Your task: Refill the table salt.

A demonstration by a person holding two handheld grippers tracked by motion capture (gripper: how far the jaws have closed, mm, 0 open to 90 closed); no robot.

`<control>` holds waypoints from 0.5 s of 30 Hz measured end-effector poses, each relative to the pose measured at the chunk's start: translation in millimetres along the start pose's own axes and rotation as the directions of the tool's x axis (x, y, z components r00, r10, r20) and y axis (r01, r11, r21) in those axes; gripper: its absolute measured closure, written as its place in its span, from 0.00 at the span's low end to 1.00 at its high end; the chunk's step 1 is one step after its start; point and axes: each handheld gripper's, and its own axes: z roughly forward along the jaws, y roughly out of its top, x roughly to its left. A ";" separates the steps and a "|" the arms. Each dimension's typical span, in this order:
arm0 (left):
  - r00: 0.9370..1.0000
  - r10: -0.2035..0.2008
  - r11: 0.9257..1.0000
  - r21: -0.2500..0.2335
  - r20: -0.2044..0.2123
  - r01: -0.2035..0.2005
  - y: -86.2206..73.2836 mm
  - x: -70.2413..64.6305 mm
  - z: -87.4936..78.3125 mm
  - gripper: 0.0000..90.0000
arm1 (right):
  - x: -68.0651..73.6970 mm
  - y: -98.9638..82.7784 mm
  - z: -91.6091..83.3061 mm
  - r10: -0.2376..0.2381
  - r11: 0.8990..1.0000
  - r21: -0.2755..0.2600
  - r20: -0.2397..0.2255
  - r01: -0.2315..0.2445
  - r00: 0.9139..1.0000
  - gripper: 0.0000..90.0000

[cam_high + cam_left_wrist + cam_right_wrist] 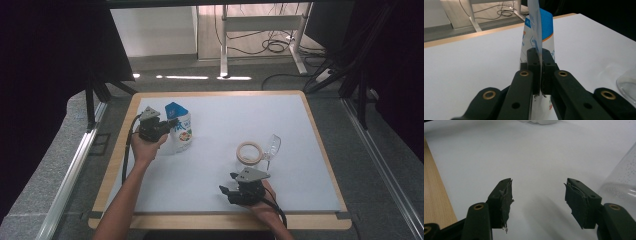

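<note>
**Pouch clamped at the left, clear vessel near the open right jaws**

A white and blue stand-up pouch (180,127) is seen upright on the white-topped bench (220,165), toward its far left part. Its flat side seam is pinched between the jaws of the left gripper (172,123), which are closed tight on it; in the left gripper view the seam (537,37) runs up between the two jaws. Printing in blue and orange is carried on the pouch, but no word can be read, and its contents cannot be judged. Right of centre, a clear glass-like vessel (269,148) lies beside a pale ring (249,151), possibly its rim or a roll of tape; nothing is made out inside it. The right gripper (227,183) is held near the front edge, jaws wide apart and holding nothing.
</note>
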 end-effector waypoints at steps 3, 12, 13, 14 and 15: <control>1.000 -0.007 1.000 -0.003 0.009 0.007 -0.5 0.1 -0.2 0.99 | -1.0 -0.3 0.3 -0.001 1.000 -0.003 0.003 0.001 1.000 0.44; 0.999 -0.021 1.000 -0.002 0.028 0.021 -0.8 -0.1 -0.8 1.00 | -2.1 -0.1 -1.7 0.012 1.000 -0.021 0.018 -0.012 1.000 0.44; 0.999 -0.026 1.000 -0.004 0.033 0.026 -0.9 0.1 -0.8 1.00 | -2.0 0.0 -1.5 0.013 1.000 -0.022 0.017 -0.013 1.000 0.44; 0.999 -0.028 1.000 -0.005 0.039 0.028 -1.0 0.6 -0.8 1.00 | -2.0 0.0 -1.3 0.013 1.000 -0.024 0.016 -0.012 1.000 0.44; 0.999 -0.029 1.000 -0.006 0.040 0.029 -1.0 0.8 -0.8 1.00 | -1.8 0.0 -1.0 0.012 1.000 -0.025 0.016 -0.011 1.000 0.44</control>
